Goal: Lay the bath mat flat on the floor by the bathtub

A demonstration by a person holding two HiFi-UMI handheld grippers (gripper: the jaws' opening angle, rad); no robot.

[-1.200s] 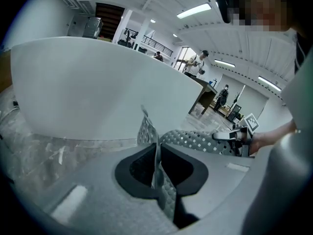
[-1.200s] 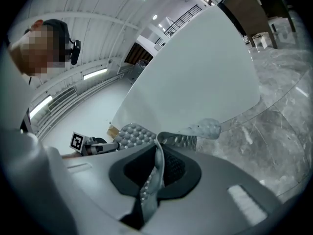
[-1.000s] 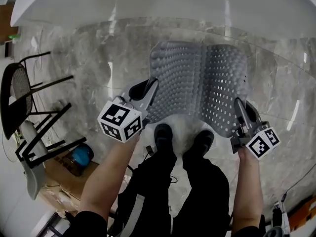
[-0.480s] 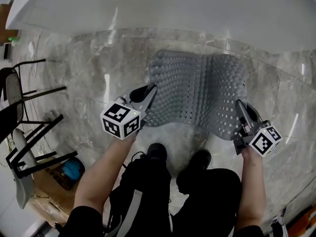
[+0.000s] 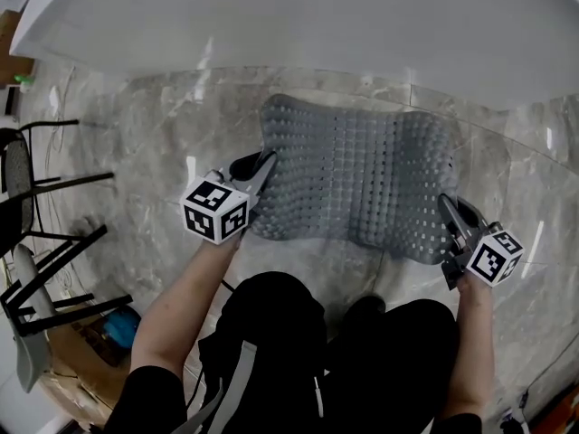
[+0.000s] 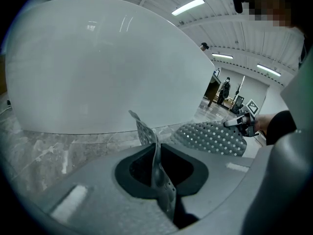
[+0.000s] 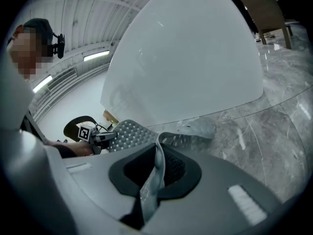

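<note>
Bath mat [image 5: 362, 183], grey and perforated, spread out over the marble floor [image 5: 154, 143] alongside the bathtub [image 5: 317, 25], with its two near corners in my grippers.

Nearest to the camera: my knees in dark trousers [image 5: 280, 324] and my two bare forearms, which reach forward on either side of them.

Left: my left gripper [image 5: 262, 165], with its marker cube [image 5: 215, 211] towards me, has its jaws closed on the mat's near left corner. In the left gripper view a thin fold of mat stands edge-on, pinched between the pads [image 6: 157, 168].

Right: my right gripper [image 5: 450, 210], with its marker cube [image 5: 494, 259], has its jaws nearly together on the near right corner. In the right gripper view a strip of mat is clamped in the narrow gap between them [image 7: 152, 177].

Middle: the mat runs away from me between the two grippers. Its surface is knobbled and gently wavy, not quite flat. Its near edge dips between my two holds.

Beyond: in the right gripper view the far right corner appears to lie on the marble. The mat's far edge comes near the base of the white tub, whose curved wall fills the top of the head view.

Far left: a black-framed chair [image 5: 23, 188] stands well apart from the mat.
</note>
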